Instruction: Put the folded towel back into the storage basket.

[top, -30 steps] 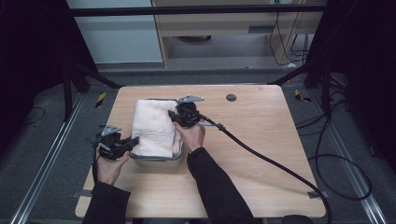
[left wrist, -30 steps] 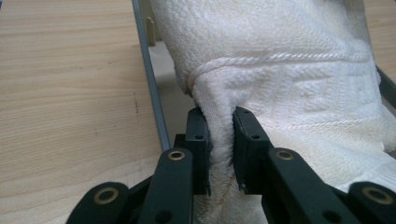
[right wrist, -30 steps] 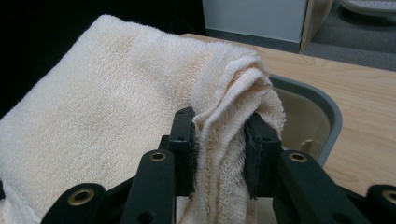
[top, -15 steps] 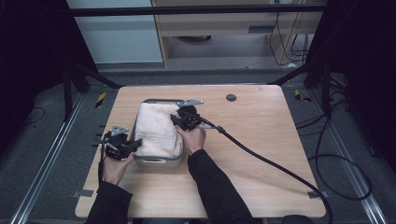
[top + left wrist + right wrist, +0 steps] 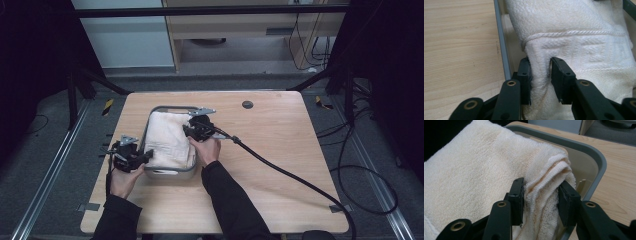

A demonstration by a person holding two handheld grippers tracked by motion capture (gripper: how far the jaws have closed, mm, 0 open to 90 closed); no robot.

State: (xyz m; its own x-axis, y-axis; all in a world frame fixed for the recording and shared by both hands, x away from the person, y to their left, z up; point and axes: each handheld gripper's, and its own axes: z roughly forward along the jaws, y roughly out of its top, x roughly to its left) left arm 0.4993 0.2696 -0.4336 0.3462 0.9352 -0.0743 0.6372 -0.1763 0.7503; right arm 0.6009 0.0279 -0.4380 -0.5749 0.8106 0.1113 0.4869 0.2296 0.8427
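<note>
A folded cream towel (image 5: 167, 140) lies in a grey-rimmed beige bin (image 5: 170, 108) on the wooden table (image 5: 285, 135). My left gripper (image 5: 146, 156) reaches over the bin's left wall. In the left gripper view, my left gripper (image 5: 540, 72) has just been opening its jaws; they stand loosely around a pinched fold of the towel (image 5: 579, 37), beside the rim (image 5: 501, 37). My right gripper (image 5: 190, 131) is at the bin's right side. My right gripper (image 5: 541, 192) has likewise just been opening, with the layered edge of the towel (image 5: 474, 170) between its jaws, near the bin corner (image 5: 586, 150).
A thick black cable (image 5: 290, 175) trails from the right gripper across the table to its near right corner. A small dark round disc (image 5: 247, 104) sits near the far edge. Loose cables (image 5: 370, 170) lie on the floor to the right.
The towel has sunk lower into the bin, and the bin's far rim now shows. Both hands have stayed almost where they were.
</note>
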